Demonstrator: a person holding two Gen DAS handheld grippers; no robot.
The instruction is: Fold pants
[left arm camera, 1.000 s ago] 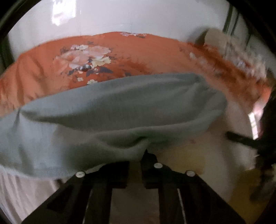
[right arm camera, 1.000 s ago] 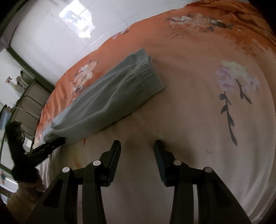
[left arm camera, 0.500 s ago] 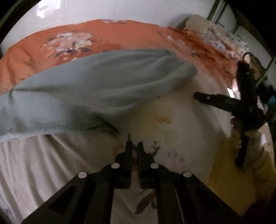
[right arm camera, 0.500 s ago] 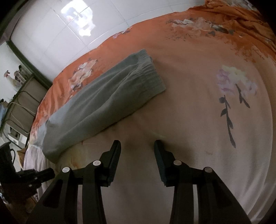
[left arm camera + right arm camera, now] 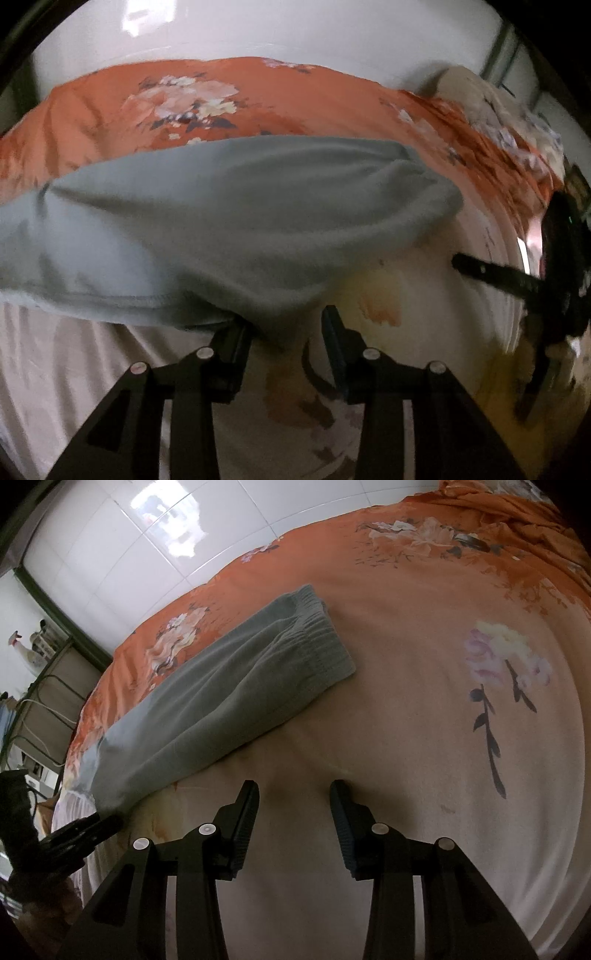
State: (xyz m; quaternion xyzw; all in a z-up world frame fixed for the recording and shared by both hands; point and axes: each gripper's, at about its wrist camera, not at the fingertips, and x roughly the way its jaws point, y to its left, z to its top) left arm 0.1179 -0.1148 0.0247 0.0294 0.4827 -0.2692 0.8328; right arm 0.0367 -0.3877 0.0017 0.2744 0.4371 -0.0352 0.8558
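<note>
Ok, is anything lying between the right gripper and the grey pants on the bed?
Nothing visible. Only bare floral bedsheet separates the open right gripper from the grey knit pants; the left gripper is at their far end.

the left gripper [image 5: 286, 328] has its jaws spread at the near edge of the grey pants [image 5: 229, 229], which lie folded across the orange floral bed [image 5: 258, 92]. the right gripper [image 5: 480, 269] reaches in from the right.

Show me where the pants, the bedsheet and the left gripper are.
pants [image 5: 229, 701], right wrist view, middle of the cloth.
bedsheet [image 5: 424, 738], right wrist view, bare pale part.
left gripper [image 5: 286, 325], left wrist view, between the fingers.
</note>
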